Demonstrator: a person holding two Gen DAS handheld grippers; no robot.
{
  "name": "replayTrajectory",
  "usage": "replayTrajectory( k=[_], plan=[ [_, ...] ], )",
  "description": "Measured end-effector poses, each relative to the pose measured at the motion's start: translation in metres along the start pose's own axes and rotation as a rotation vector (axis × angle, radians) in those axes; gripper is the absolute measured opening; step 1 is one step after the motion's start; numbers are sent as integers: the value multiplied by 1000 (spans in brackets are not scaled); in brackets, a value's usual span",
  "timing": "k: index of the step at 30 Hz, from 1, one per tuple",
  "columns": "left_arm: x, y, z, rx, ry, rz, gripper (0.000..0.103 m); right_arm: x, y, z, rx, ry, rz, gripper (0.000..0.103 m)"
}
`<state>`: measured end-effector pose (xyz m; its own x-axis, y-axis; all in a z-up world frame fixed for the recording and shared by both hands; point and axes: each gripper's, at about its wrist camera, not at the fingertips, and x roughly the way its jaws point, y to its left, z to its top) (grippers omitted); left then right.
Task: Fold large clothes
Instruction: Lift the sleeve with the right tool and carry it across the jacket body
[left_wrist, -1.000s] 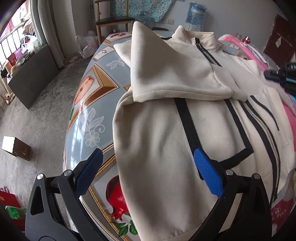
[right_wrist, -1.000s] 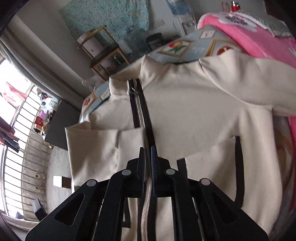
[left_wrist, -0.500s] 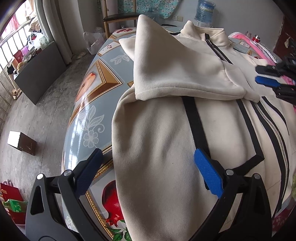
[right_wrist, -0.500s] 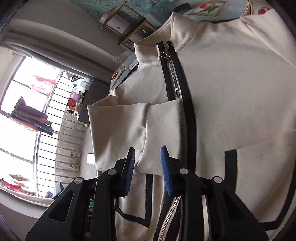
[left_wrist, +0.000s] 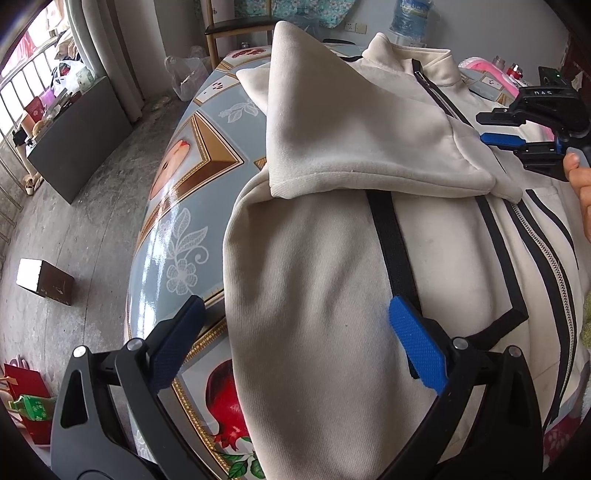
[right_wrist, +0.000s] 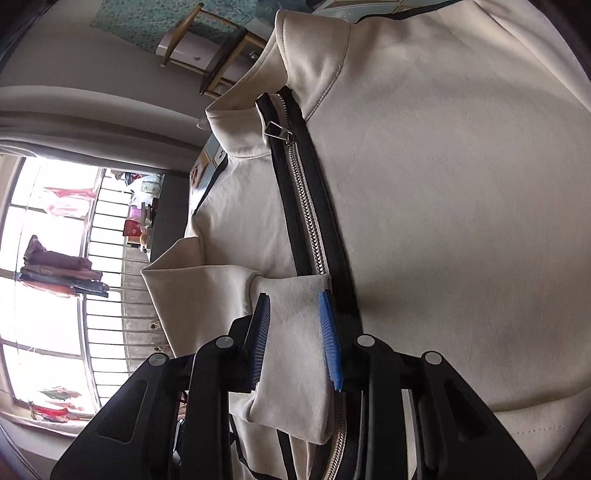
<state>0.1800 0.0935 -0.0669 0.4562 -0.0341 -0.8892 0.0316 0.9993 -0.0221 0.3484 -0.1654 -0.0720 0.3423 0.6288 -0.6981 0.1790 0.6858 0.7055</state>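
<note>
Sleeve cuff (right_wrist: 295, 332) lay beside the zipper (right_wrist: 306, 218), between the part-open right gripper (right_wrist: 297, 339) pads, unpinched; left gripper (left_wrist: 295, 343) gaped wide, empty.

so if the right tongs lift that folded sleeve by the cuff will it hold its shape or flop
Likely flop: the sleeve already lies in soft creases across the jacket. The fabric looks thick and fleecy, so probably some weight and drag. The matte knit should not slip much from the right tongs, whose blue pads straddle the cuff.
</note>
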Motion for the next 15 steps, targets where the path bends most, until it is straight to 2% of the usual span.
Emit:
replayTrajectory(
  k=[4,12,15],
  plan=[
    [1,0,1,8,8,-6,97,-7,-2,-1,-2,-39,-9,28],
    [2,0,2,12,10,-9,97,5,1,-11,-44,36,-38,28],
    [2,0,2,12,10,-9,97,7,11,-26,-129,24,-118,28]
  ],
)
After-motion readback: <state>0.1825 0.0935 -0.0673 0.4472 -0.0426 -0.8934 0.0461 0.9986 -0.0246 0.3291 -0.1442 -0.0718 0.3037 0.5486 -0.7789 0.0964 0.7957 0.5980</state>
